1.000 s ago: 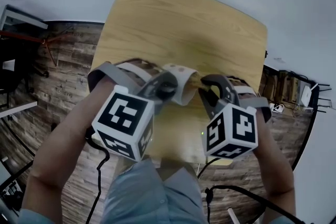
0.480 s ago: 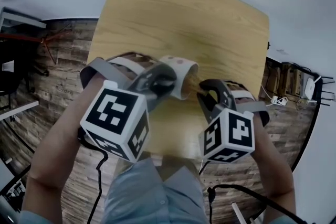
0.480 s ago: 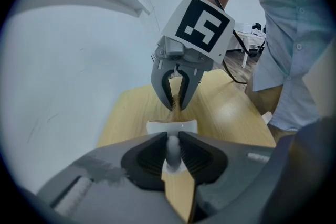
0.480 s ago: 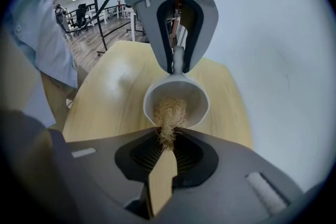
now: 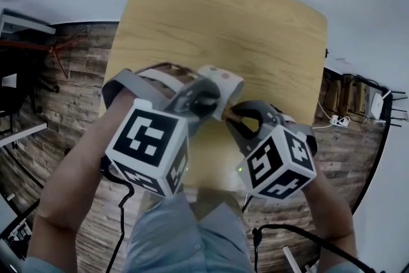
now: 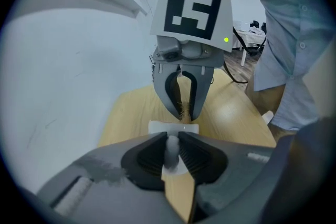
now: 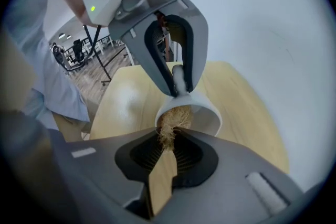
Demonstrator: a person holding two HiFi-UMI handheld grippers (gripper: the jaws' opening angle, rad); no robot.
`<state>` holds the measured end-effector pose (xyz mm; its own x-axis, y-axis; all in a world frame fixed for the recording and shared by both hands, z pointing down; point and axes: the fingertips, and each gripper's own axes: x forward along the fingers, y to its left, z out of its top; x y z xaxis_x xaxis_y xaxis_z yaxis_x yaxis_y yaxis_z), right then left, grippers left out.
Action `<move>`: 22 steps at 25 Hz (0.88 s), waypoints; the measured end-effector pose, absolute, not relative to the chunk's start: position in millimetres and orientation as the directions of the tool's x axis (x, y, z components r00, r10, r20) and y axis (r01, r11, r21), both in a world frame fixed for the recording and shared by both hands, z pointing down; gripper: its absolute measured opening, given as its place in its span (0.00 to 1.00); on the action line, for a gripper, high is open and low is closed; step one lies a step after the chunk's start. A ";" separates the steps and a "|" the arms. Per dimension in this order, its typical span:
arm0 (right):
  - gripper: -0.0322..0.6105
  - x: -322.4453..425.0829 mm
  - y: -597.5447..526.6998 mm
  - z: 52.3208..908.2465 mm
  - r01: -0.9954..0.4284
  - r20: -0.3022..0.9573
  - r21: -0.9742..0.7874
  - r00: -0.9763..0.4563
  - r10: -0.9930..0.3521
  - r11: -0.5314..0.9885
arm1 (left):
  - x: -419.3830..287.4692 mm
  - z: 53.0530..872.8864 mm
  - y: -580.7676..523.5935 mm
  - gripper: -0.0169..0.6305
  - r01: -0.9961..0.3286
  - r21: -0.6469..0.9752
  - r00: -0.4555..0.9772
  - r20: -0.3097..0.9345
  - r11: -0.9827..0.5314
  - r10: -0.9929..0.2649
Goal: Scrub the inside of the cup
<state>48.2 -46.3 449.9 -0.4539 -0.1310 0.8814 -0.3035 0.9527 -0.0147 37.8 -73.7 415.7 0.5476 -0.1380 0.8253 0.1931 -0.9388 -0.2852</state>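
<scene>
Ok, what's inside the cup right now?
A tan fibrous scrubber, gripped by the right claw, pokes into the cup. Bare inner wall shows beside it; behind the fibres is covered.

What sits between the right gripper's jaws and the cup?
A tan fibrous scrubber: the right gripper clamps it in its jaws, and its tip reaches into the mouth of the cup. The right gripper view shows it.
</scene>
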 end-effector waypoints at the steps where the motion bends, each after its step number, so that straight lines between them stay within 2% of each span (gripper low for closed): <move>1: 0.13 46.7 -45.9 449.1 -0.320 0.874 -0.037 -0.470 -0.125 0.947 | 37.7 416.1 -72.2 0.17 0.196 -0.287 0.546 0.826 -0.938 -0.139; 11: 0.13 49.3 -62.4 428.7 -0.427 0.831 -0.113 -0.536 -0.151 0.897 | 37.2 419.5 -66.9 0.17 0.241 -0.299 0.533 0.836 -0.923 -0.132; 18: 0.13 61.0 -74.6 426.9 -0.478 0.841 -0.051 -0.494 -0.220 0.877 | 35.6 419.9 -63.4 0.17 0.254 -0.281 0.534 0.839 -0.926 -0.108; 22: 0.13 69.1 -84.0 429.0 -0.462 0.852 0.040 -0.447 -0.271 0.886 | 35.9 420.0 -64.7 0.17 0.257 -0.280 0.536 0.838 -0.925 -0.104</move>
<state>69.1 -84.0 429.0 -0.4474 -0.2715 0.8522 -0.4616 0.8862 0.0400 35.9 -64.7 420.0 0.5355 -0.1044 0.8381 0.2574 -0.9249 -0.2797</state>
